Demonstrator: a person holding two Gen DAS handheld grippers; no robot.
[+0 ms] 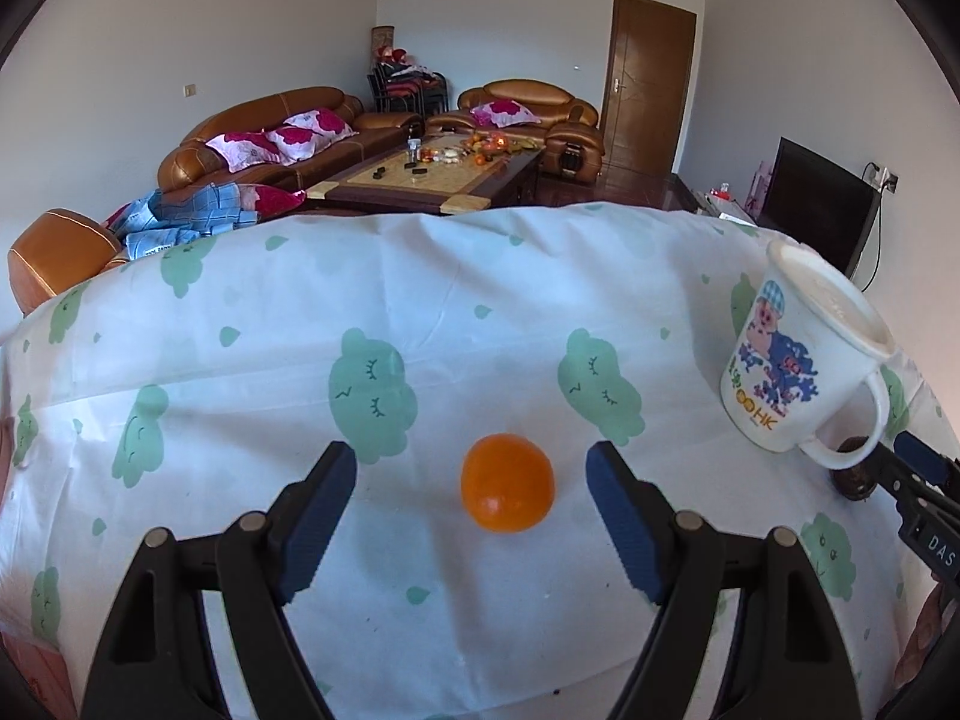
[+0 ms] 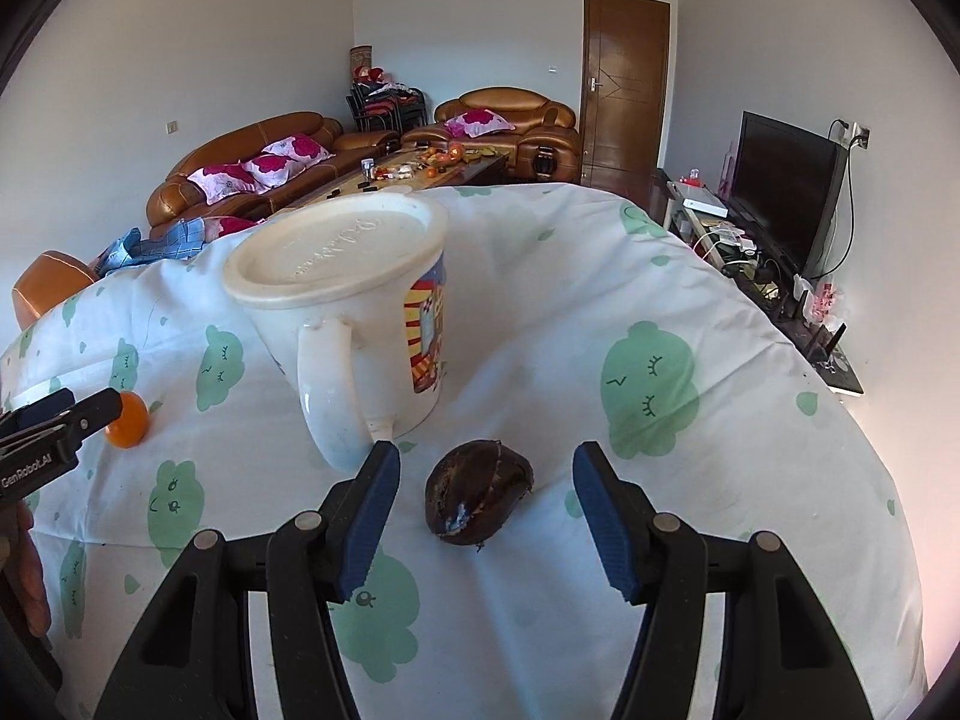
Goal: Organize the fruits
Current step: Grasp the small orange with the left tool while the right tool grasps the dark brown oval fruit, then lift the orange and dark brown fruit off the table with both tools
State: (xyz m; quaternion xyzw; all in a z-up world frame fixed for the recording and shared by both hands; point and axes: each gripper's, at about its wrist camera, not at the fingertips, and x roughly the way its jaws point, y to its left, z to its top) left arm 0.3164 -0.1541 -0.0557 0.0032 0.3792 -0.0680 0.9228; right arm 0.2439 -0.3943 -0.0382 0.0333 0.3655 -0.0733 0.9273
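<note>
While the white tablecloth (image 1: 420, 312) with green clouds spreads under everything, the lidded mug (image 2: 354, 312) stands beyond the right gripper (image 2: 485, 480). Its spread jaws flank a dark brown fruit (image 2: 477, 492) without touching. Likewise the left gripper (image 1: 471, 474) gapes around the orange (image 1: 507, 491).

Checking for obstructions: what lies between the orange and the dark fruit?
Only bare tablecloth near the right gripper's view; the mug stands behind that line between orange and dark fruit.

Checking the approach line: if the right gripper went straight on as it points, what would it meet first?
Probably the dark brown fruit, lying between the open right gripper fingers; the lidded white mug stands beyond, leftward.
</note>
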